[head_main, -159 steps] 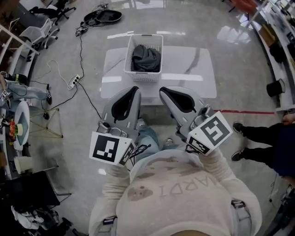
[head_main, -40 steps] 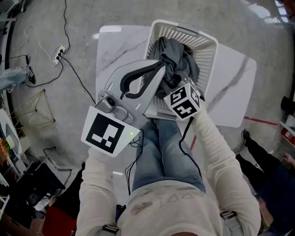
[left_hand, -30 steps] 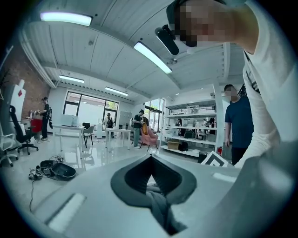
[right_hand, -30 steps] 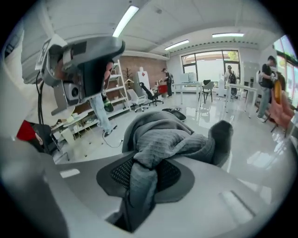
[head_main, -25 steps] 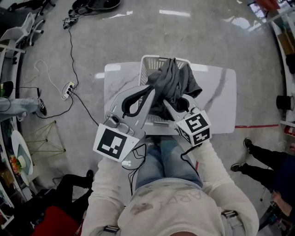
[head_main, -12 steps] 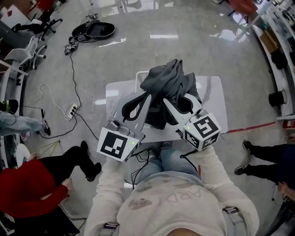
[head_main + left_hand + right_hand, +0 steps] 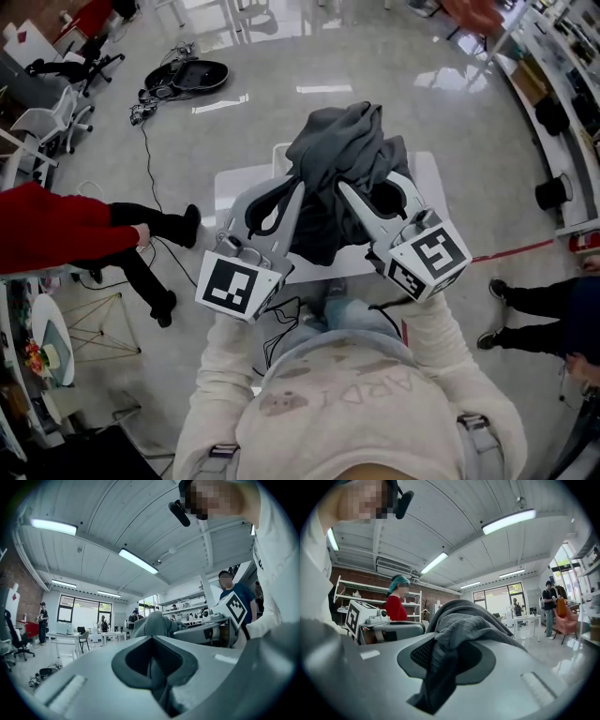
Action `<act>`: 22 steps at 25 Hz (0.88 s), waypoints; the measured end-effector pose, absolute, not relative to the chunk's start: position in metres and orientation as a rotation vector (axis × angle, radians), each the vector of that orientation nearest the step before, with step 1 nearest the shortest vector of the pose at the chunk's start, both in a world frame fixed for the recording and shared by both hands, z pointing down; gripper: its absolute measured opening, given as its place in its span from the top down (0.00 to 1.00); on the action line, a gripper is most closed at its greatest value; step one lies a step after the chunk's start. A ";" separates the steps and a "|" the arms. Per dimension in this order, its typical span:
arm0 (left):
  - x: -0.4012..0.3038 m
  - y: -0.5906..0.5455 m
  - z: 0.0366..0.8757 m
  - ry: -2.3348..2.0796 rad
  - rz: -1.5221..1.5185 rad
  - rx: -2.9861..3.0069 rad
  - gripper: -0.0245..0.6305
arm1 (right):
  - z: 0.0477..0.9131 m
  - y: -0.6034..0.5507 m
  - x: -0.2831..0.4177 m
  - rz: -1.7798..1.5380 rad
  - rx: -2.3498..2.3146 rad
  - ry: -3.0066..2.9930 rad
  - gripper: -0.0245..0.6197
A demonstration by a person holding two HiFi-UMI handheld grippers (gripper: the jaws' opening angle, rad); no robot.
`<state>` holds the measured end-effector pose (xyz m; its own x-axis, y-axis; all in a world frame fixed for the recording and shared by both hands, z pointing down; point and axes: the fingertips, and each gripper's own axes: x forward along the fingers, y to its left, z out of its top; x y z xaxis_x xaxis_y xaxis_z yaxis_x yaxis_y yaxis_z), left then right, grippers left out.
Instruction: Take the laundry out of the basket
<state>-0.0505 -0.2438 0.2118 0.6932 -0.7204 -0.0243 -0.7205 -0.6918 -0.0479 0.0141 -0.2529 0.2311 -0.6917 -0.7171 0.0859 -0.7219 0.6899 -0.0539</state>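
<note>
A dark grey garment (image 7: 337,169) hangs bunched high above the white table (image 7: 242,192), lifted clear between both grippers. My left gripper (image 7: 302,187) is shut on its left side and my right gripper (image 7: 341,187) on its right. The cloth hides nearly all of the white laundry basket (image 7: 278,150); only a corner of its rim shows. In the left gripper view, grey cloth (image 7: 157,623) is pinched in the shut jaws of the left gripper (image 7: 154,639). In the right gripper view, the garment (image 7: 461,618) drapes over the right gripper (image 7: 450,637) and down between its jaws.
A person with a red sleeve (image 7: 52,230) and dark trousers walks by at the left of the table. Another person's legs (image 7: 544,319) stand at the right, past a red floor line (image 7: 506,251). Cables (image 7: 150,108) and office chairs (image 7: 42,127) lie at the back left.
Both grippers went into the basket, shut on the grey garment and raised it. In the last second it rose higher toward the head, and the person in red came in at the left.
</note>
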 end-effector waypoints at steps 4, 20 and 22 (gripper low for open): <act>-0.051 -0.228 0.204 1.198 0.027 -2.839 0.96 | 0.211 -0.238 0.013 0.082 1.238 -2.848 0.77; -0.053 -0.190 0.188 1.190 0.059 -2.824 0.96 | 0.190 -0.200 0.010 -0.003 1.260 -2.894 0.78; -0.055 -0.189 0.185 1.189 0.065 -2.824 0.96 | 0.185 -0.199 0.010 -0.014 1.276 -2.901 0.80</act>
<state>-0.0553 -0.1892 0.1852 0.6984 -0.7124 -0.0687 -0.7156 -0.6963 -0.0547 0.0100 -0.1991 0.1853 -0.6757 -0.7366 -0.0290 -0.7368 0.6761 -0.0033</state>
